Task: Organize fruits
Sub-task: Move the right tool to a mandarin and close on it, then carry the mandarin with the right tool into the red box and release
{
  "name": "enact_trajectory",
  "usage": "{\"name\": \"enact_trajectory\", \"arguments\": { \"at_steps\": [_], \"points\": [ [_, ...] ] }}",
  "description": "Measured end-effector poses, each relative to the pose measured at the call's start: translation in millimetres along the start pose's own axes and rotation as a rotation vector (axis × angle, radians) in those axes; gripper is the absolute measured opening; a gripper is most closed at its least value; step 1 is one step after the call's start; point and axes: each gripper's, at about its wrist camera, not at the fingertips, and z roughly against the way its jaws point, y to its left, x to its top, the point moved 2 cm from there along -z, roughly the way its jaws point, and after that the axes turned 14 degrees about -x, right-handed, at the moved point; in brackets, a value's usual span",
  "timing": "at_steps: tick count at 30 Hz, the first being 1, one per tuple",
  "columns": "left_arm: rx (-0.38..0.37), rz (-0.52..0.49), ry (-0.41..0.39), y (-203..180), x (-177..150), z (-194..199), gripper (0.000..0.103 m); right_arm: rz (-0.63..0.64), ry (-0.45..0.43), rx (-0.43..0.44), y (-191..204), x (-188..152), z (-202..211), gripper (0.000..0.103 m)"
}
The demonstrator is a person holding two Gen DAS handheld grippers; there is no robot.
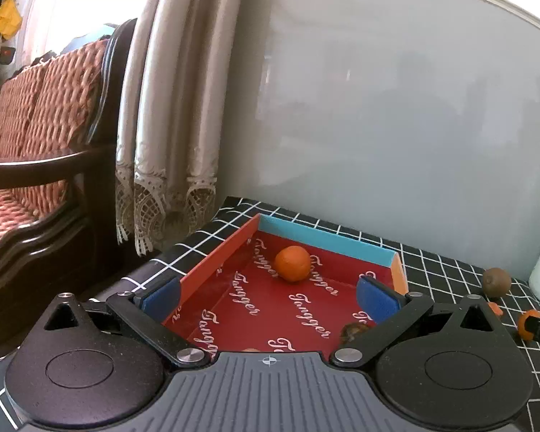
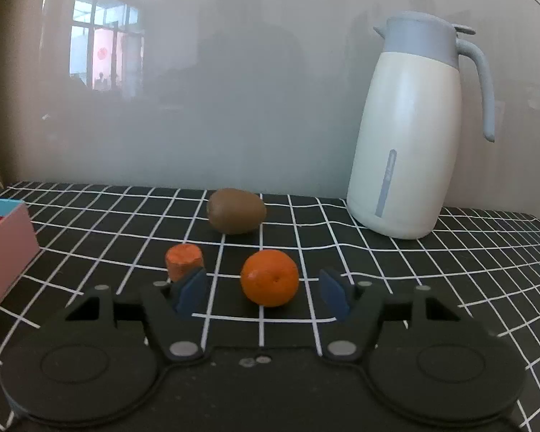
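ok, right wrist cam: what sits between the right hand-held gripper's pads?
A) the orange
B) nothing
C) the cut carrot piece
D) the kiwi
A: the orange lies on the checked cloth between the blue pads of the right hand-held gripper, gaps showing on both sides; the kiwi sits farther back and the carrot piece lies outside the left pad.

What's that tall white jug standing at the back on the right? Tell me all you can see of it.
The jug looks like an insulated flask: a cream-white, smooth body that widens toward the base, a grey-blue top with a small pouring lip on its left, and a grey-blue handle curving down its right side. A thin grey strip runs down its front. It stands upright, lid on, on the checked cloth near the grey wall, touching nothing else.
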Motion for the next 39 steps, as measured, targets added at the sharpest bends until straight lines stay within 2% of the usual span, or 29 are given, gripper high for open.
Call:
{"name": "enact_trajectory", "arguments": {
  "at_steps": [6, 11, 15, 19, 26, 34, 39],
  "points": [
    [-0.002, 0.008, 0.000, 0, 0, -1, 0.103, 0.003, 0.041, -0.009, -4, 1, -19, 0.066],
    [-0.012, 0.002, 0.007, 0, 0, -1, 0.103, -0.003, 0.071, -0.003, -2, -2, -30, 0.056],
    [-0.011, 0.002, 0.008, 2, 0, -1, 0.103, -0.001, 0.076, 0.009, 1, -2, -33, 0.041],
    [-0.011, 0.010, 0.008, 4, 2, 1, 0.103, -0.006, 0.078, 0.019, 3, -2, -32, 0.040],
    [-0.015, 0.014, 0.005, 5, 2, 4, 0.103, 0.000, -0.002, 0.049, 7, 10, 5, 0.040],
    [0.012, 0.005, -0.004, 13, 5, 17, 0.103, 0.018, -0.105, 0.176, 33, 26, 66, 0.040],
    [0.029, 0.001, -0.015, 21, 8, 27, 0.103, 0.041, -0.137, 0.257, 60, 27, 100, 0.040]
  ]
}}
